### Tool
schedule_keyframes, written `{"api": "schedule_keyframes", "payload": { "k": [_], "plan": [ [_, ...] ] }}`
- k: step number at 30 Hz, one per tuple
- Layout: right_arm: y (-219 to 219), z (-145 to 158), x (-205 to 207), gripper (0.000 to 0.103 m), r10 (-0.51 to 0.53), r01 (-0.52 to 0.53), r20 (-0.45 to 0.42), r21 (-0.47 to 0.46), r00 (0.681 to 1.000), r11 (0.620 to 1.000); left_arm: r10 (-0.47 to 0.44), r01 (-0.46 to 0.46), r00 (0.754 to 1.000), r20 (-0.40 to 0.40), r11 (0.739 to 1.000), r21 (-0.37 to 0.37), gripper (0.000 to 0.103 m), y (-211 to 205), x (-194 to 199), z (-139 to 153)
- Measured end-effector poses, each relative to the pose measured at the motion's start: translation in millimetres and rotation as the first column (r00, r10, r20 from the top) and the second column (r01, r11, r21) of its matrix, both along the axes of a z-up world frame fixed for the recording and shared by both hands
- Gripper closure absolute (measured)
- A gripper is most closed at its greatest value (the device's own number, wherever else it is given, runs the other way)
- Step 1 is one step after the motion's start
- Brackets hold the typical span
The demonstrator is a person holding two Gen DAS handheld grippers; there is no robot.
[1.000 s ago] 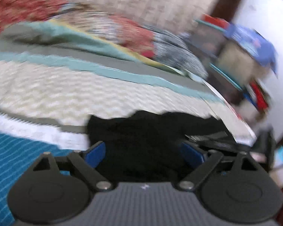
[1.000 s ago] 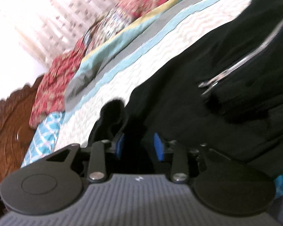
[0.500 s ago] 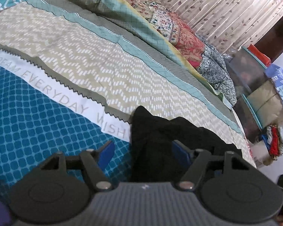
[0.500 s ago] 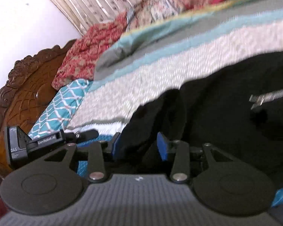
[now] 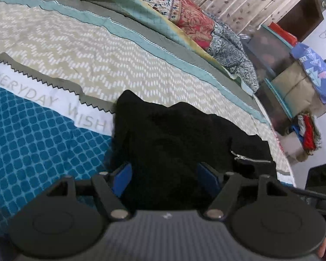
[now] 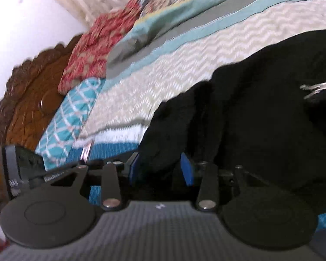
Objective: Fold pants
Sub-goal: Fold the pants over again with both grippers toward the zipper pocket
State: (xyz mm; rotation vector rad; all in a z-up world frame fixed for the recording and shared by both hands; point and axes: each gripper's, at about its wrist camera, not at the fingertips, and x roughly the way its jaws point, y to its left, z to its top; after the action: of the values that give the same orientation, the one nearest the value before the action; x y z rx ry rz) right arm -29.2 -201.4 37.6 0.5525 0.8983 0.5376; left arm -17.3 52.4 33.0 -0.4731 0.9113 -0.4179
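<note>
- The black pants (image 5: 176, 143) lie bunched on the bed (image 5: 110, 65), near its foot-end edge, across the blue and chevron bands of the cover.
- A zip (image 5: 250, 158) shows on the pants' right side.
- Left claw (image 5: 164, 174): jaws wide, straddling a mound of the pants; its narrowing has stopped, and whether the pads press I cannot tell.
- Right claw (image 6: 160, 169): jaws narrow, just been closing, with a fold of the pants between the pads.
</note>
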Motion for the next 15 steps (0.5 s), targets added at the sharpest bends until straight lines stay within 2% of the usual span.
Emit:
{"api": "schedule_keyframes", "payload": {
  "k": [1, 2, 5, 6, 8, 12, 15],
  "plan": [
    [2, 0, 0, 0.099, 0.008, -0.008, 0.017, -0.011, 1.000, 1.000, -0.010, 0.010, 1.000, 0.001, 1.000, -0.006, 0.034, 0, -1, 1],
    [2, 1, 2, 0.100, 0.012, -0.012, 0.023, -0.023, 1.000, 1.000, -0.016, 0.016, 1.000, 0.002, 1.000, -0.020, 0.035, 0, -2, 3],
    [-16, 14, 2, 0.100, -0.053, 0.058, 0.099, -0.048, 0.994, 0.997, -0.031, 0.033, 0.999, 0.029, 0.998, -0.049, 0.034, 0, -5, 12],
    [-26, 22, 2, 0.101, -0.088, 0.099, 0.141, -0.068, 0.986, 0.993, -0.038, 0.040, 0.999, 0.037, 0.998, -0.055, 0.034, -1, -5, 15],
    [-46, 29, 4, 0.101, -0.151, 0.164, 0.171, -0.065, 0.974, 0.984, -0.050, 0.052, 0.998, 0.040, 0.997, -0.059, 0.034, -6, -3, 15],
    [-71, 17, 6, 0.098, -0.264, 0.281, 0.139, -0.125, 0.954, 0.951, -0.099, 0.099, 0.995, 0.002, 0.995, -0.012, 0.034, -32, 6, 3],
    [-78, 6, 2, 0.094, -0.279, 0.282, 0.071, -0.047, 0.958, 0.958, -0.147, 0.147, 0.989, -0.012, 0.988, 0.039, 0.031, -53, 12, -11]
  ]
}}
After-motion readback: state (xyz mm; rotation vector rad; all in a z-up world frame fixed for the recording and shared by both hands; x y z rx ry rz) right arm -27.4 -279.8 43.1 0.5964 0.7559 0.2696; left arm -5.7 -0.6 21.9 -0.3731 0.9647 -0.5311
